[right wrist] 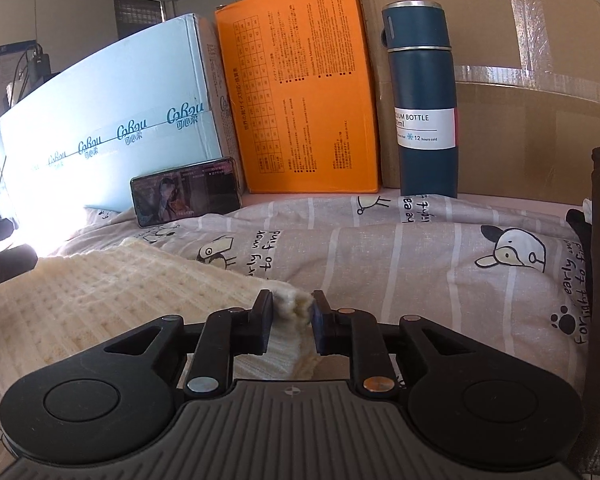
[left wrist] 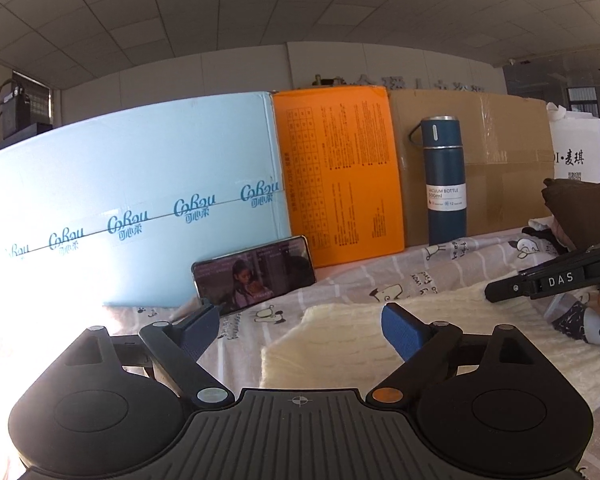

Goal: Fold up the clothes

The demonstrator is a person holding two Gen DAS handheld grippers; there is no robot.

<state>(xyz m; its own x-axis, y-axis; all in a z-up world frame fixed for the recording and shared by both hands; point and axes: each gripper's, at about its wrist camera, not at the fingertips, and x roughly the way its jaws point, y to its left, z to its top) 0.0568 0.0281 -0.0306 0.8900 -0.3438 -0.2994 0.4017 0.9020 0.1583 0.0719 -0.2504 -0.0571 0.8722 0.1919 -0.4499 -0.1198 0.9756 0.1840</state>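
My right gripper [right wrist: 292,312] is clamped on a bunched corner of the cream knit [right wrist: 100,292]; my left gripper [left wrist: 300,330] hangs with its jaws wide apart over the knit's other end, holding nothing. The knit lies along the near edge of the sheet [right wrist: 420,248]. I judge the fold wants a matching grip: close the left on the same edge, lift both level, keep the cloth taut.
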